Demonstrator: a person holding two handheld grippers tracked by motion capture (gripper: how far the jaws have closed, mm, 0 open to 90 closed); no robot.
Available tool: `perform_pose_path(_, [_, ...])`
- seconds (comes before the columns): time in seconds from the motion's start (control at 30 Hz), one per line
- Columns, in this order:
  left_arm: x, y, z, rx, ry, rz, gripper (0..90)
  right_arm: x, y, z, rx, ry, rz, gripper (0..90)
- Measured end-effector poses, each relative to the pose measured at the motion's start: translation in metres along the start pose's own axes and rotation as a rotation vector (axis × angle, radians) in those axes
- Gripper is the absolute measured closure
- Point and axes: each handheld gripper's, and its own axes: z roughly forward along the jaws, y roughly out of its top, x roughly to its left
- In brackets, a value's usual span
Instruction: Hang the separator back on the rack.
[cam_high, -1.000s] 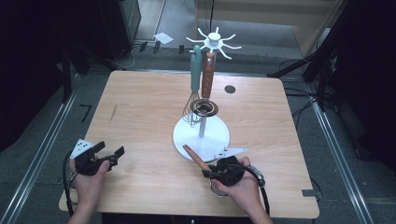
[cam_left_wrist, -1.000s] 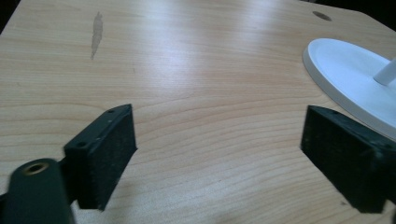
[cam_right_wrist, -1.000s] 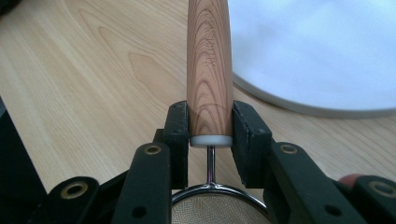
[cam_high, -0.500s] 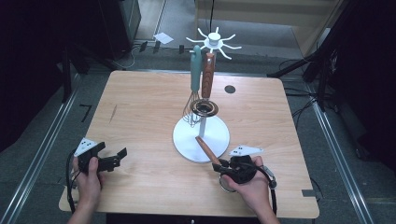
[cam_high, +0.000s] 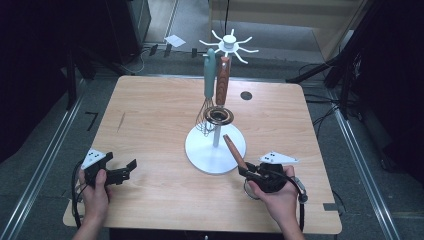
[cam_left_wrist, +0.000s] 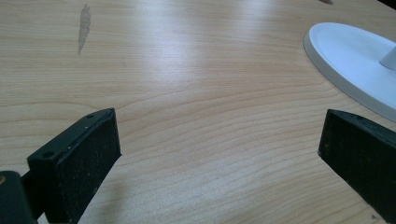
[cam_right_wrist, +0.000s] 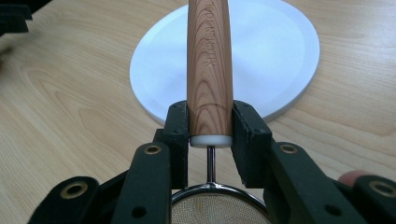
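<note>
A white utensil stand (cam_high: 205, 155) rises mid-table, its hook crown (cam_high: 229, 42) at the top. From it hang a teal-handled whisk (cam_high: 209, 75) and a wooden-handled utensil (cam_high: 223, 80). My right gripper (cam_high: 248, 172), near the front right of the stand's base, is shut on the wooden handle (cam_right_wrist: 209, 70) of a small strainer. The handle slants up toward the stand, and the mesh bowl (cam_right_wrist: 215, 210) sits behind the jaws. My left gripper (cam_high: 127, 170) rests at the table's front left. Its jaws have just been opening and hold nothing (cam_left_wrist: 219, 149).
The wooden table (cam_high: 150, 110) has a dark round hole (cam_high: 245, 95) at the back right and a dark streak (cam_high: 120, 121) at the left. The stand's round base (cam_left_wrist: 355, 60) lies ahead and right of the left gripper. Cables trail from both grippers.
My right hand has carried the strainer to the right and slightly up, off the base's front edge. The left gripper's jaws have spread a little wider; that hand stayed put.
</note>
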Motion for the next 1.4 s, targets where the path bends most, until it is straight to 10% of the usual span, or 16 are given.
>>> perform_pose_path(1.4, [-0.008, -0.004, -0.003, -0.008, 0.016, 0.051, 0.0, -0.002, 0.037, -0.05, -0.357, -0.074, -0.049, 71.0])
